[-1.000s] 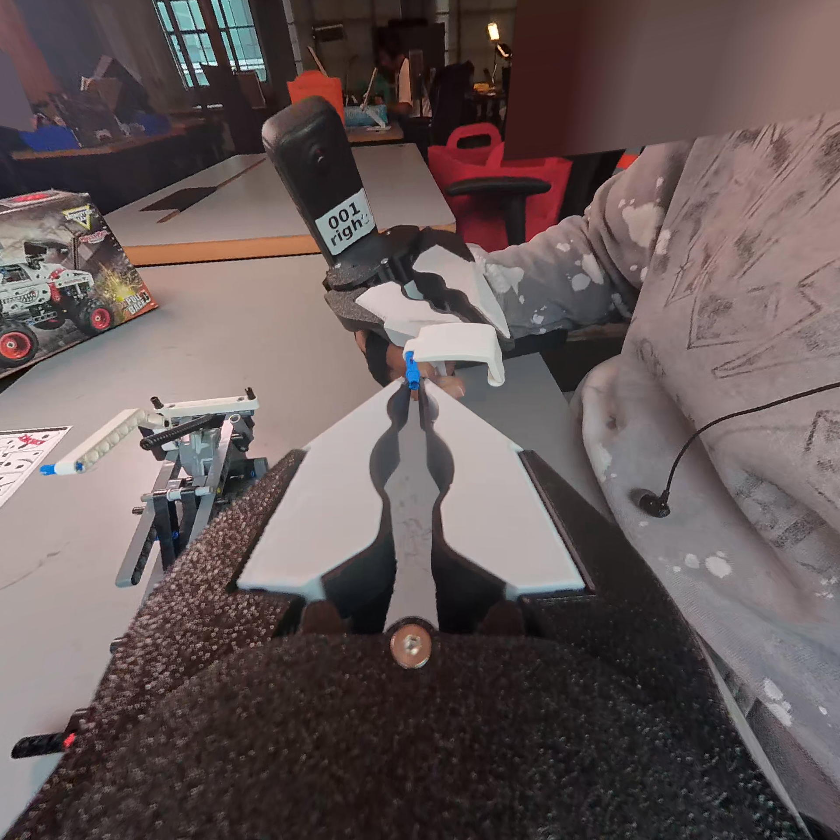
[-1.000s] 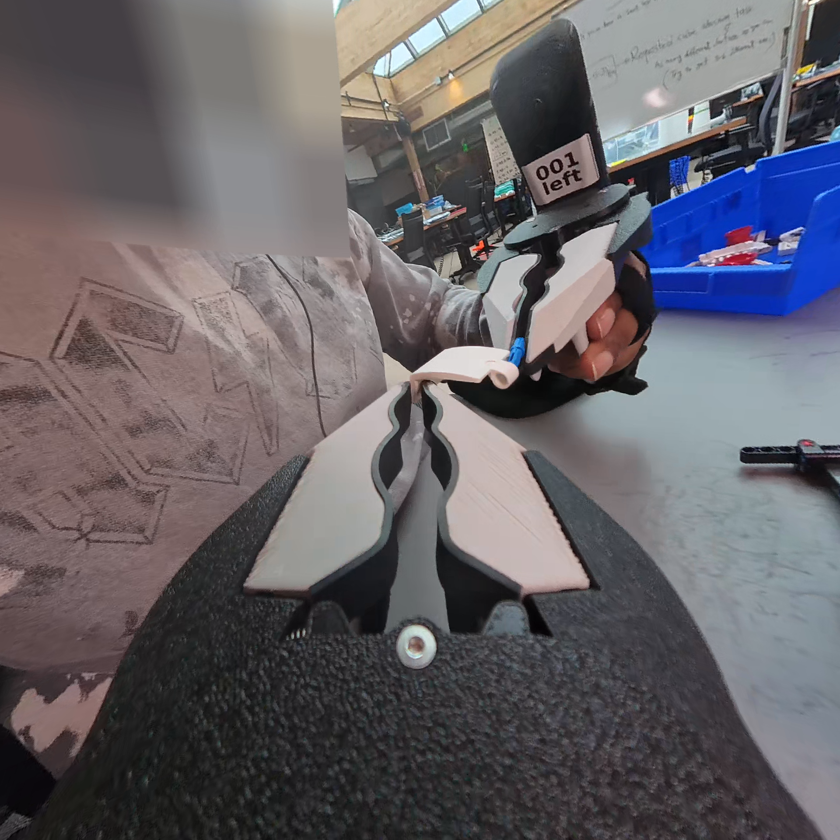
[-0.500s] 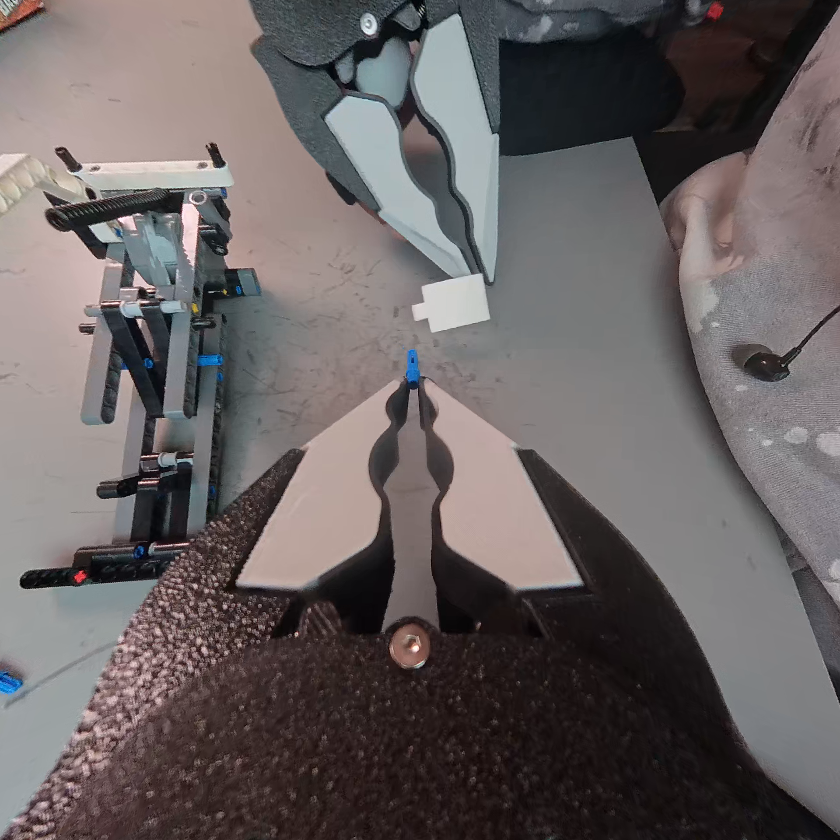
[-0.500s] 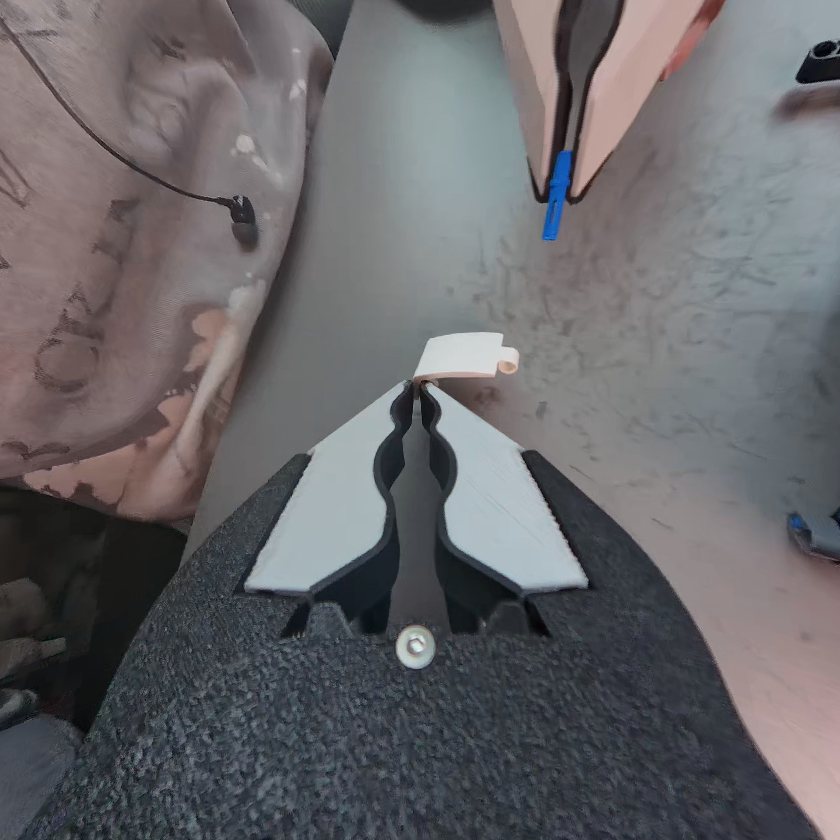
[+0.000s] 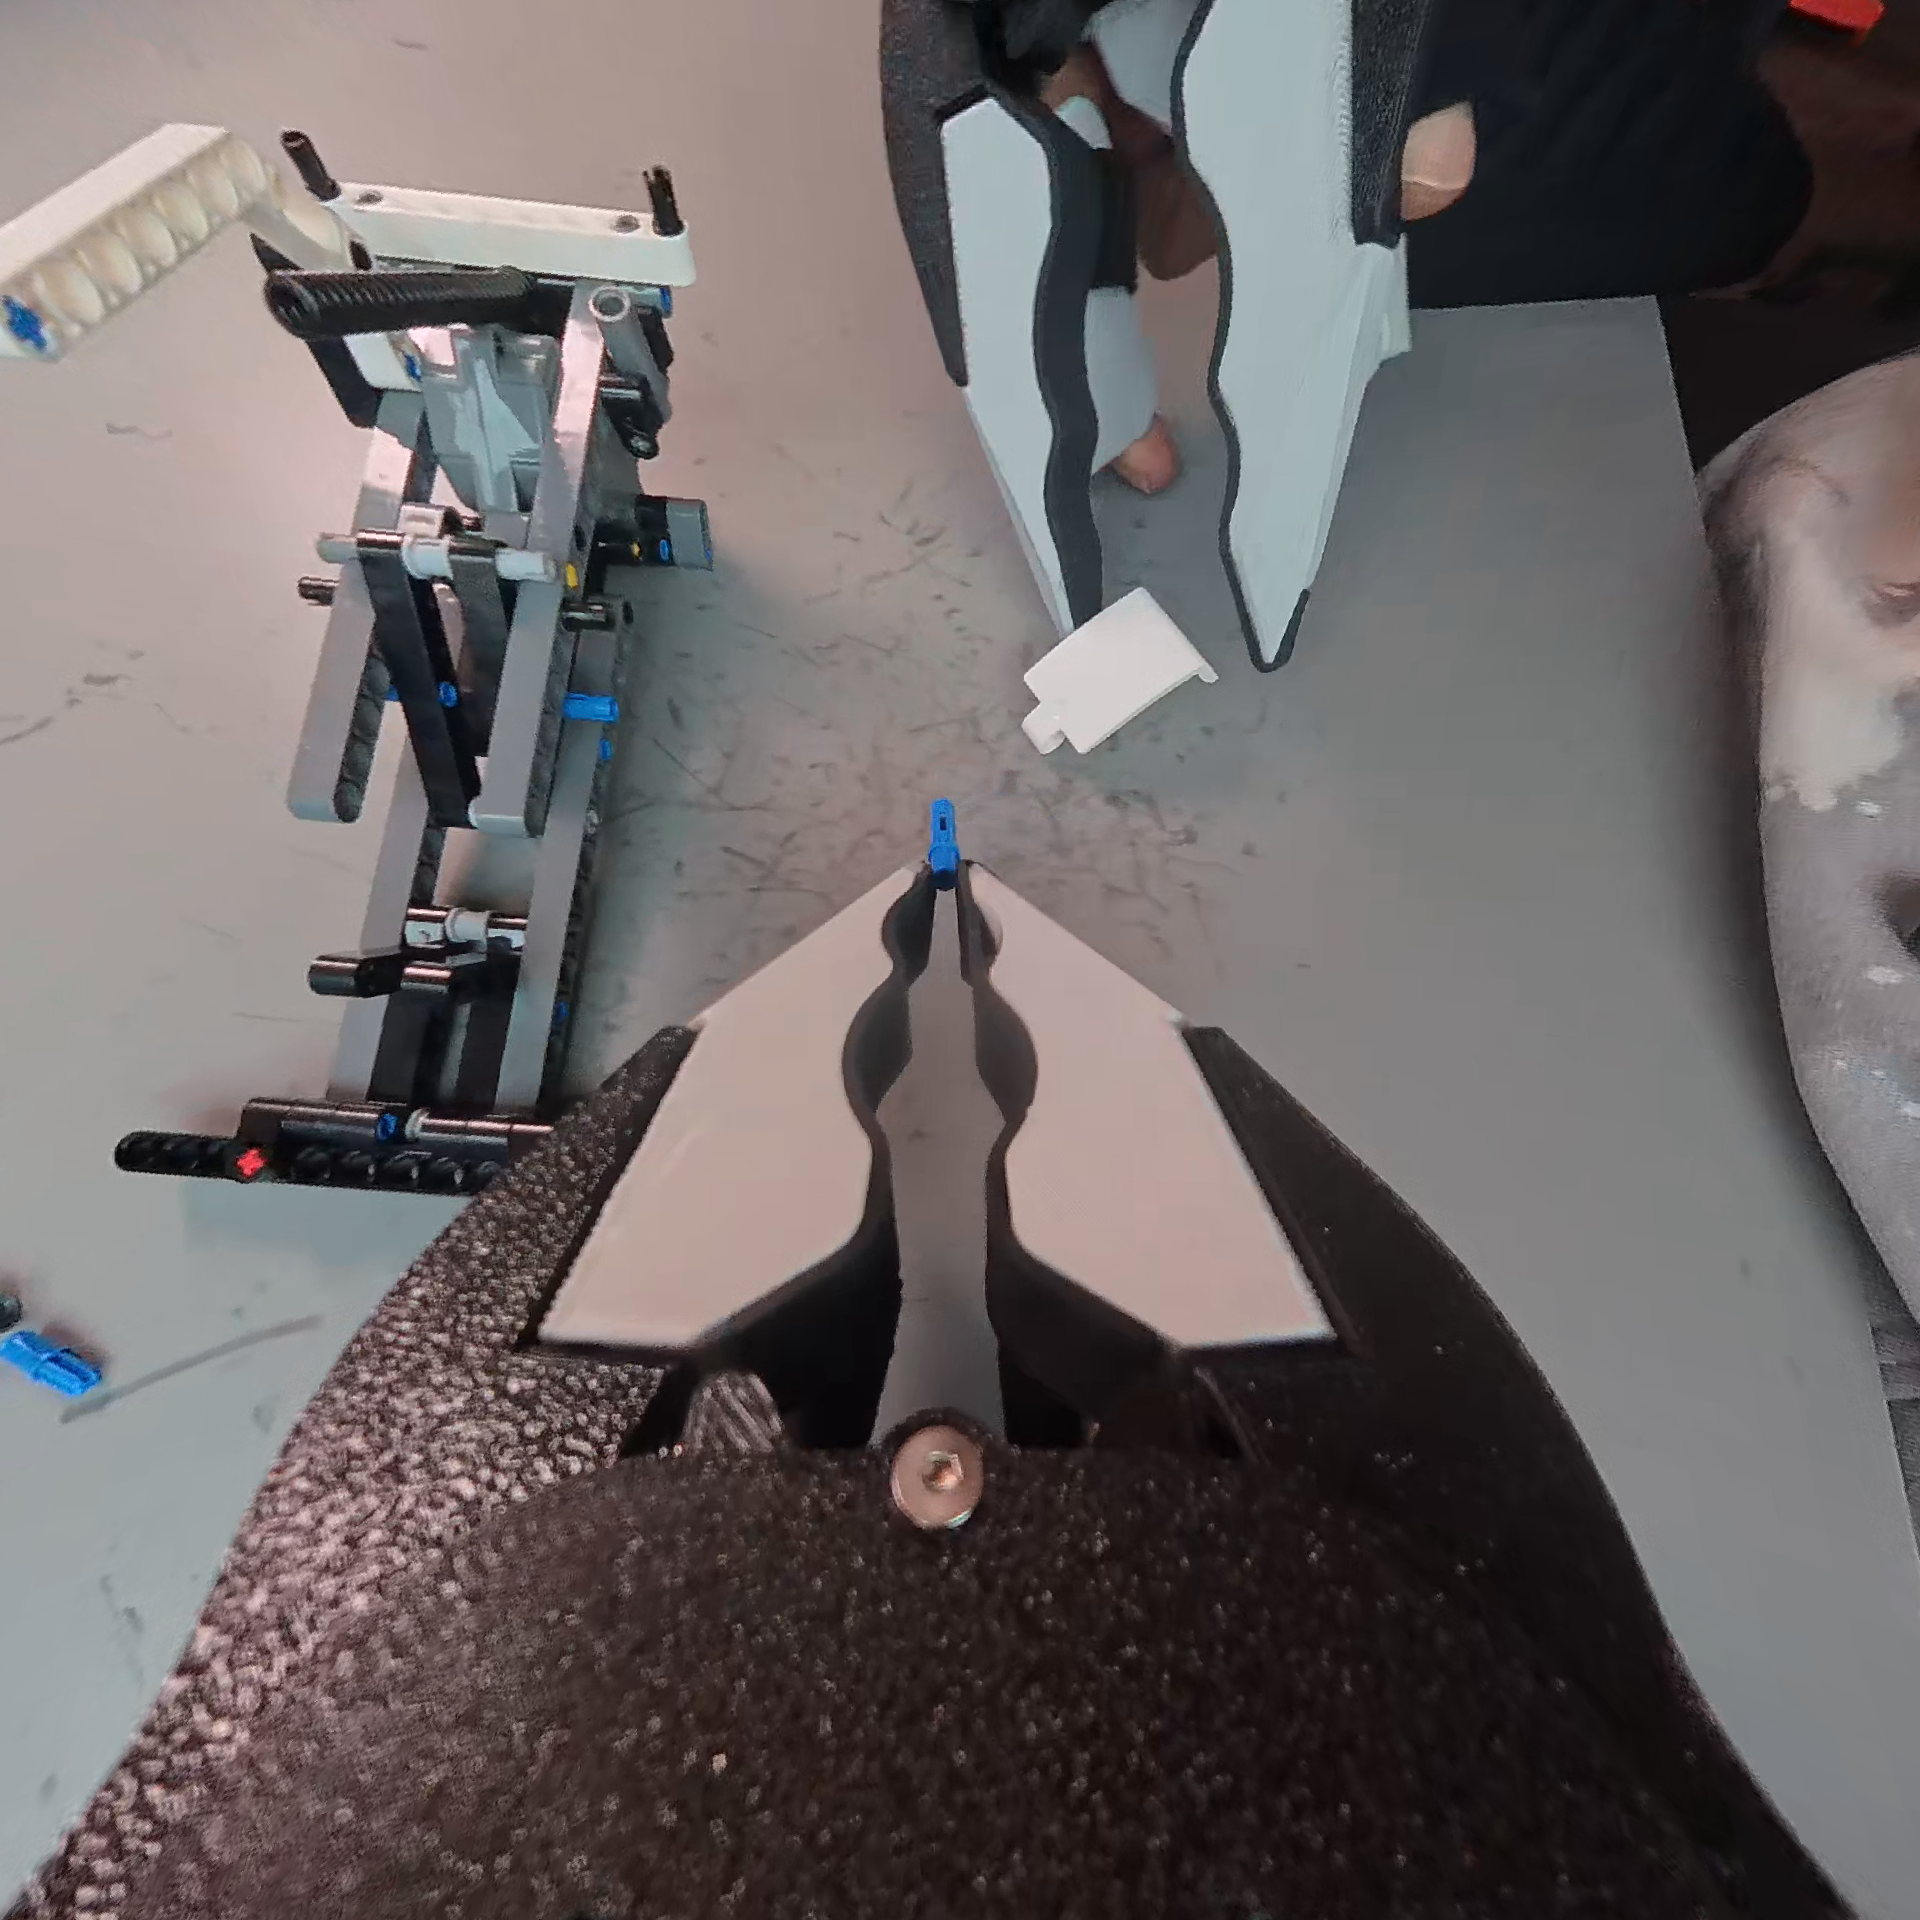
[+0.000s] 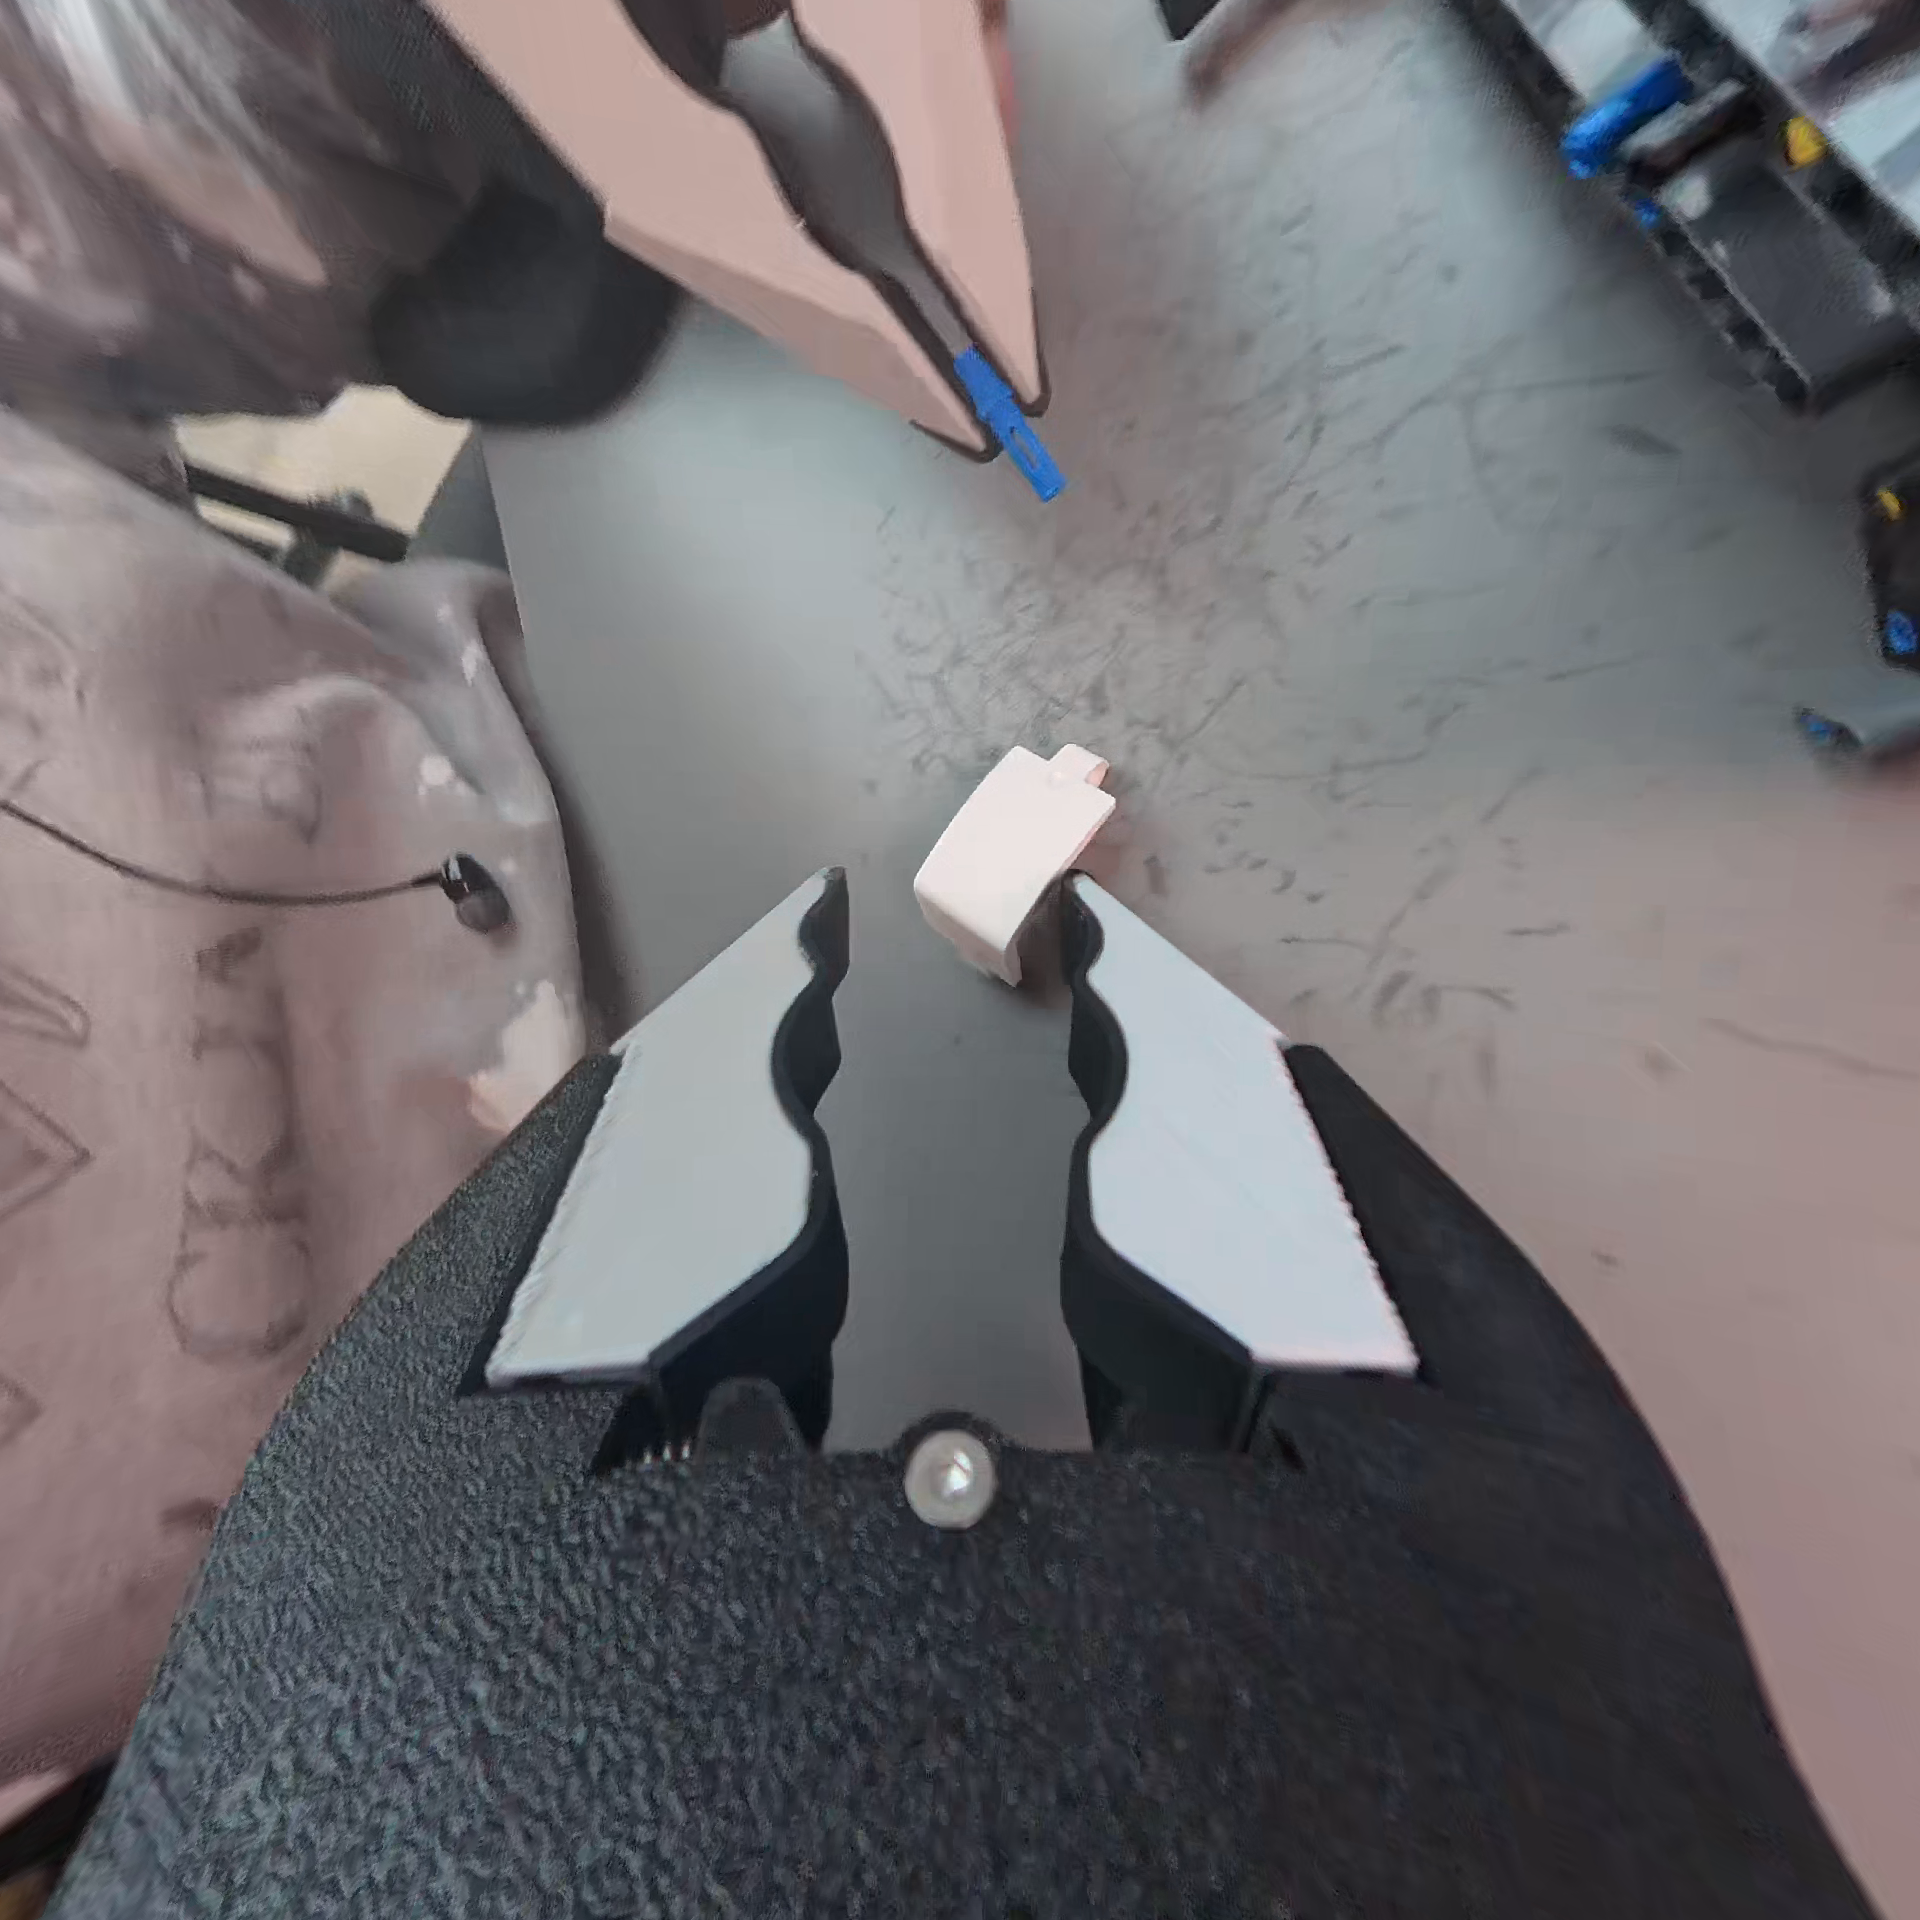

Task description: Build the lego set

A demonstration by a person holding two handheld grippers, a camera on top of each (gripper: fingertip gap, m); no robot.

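My left gripper (image 5: 943,871) is shut on a small blue pin (image 5: 942,837) that sticks out past the fingertips; it also shows in the right wrist view (image 6: 1013,426). My right gripper (image 6: 951,883) is open. A white curved panel (image 6: 1013,857) lies on the grey table (image 6: 1351,623) between its fingertips, close to the right finger; the left pad stands clear of it. The panel (image 5: 1117,686) also shows in the left wrist view just below the right gripper's tips (image 5: 1174,639). The grey and black frame model (image 5: 468,644) stands to the left.
A loose blue pin (image 5: 47,1361) lies at the left edge. The person's patterned sweater (image 5: 1829,831) and a black earphone cable (image 6: 457,894) lie along the table's near side. Part of the frame model (image 6: 1766,208) fills the right view's top right corner.
Both grippers tipped down from mid-air to the table. The right gripper, shut on the white panel, opened and let it go onto the table. The left gripper kept the blue pin.
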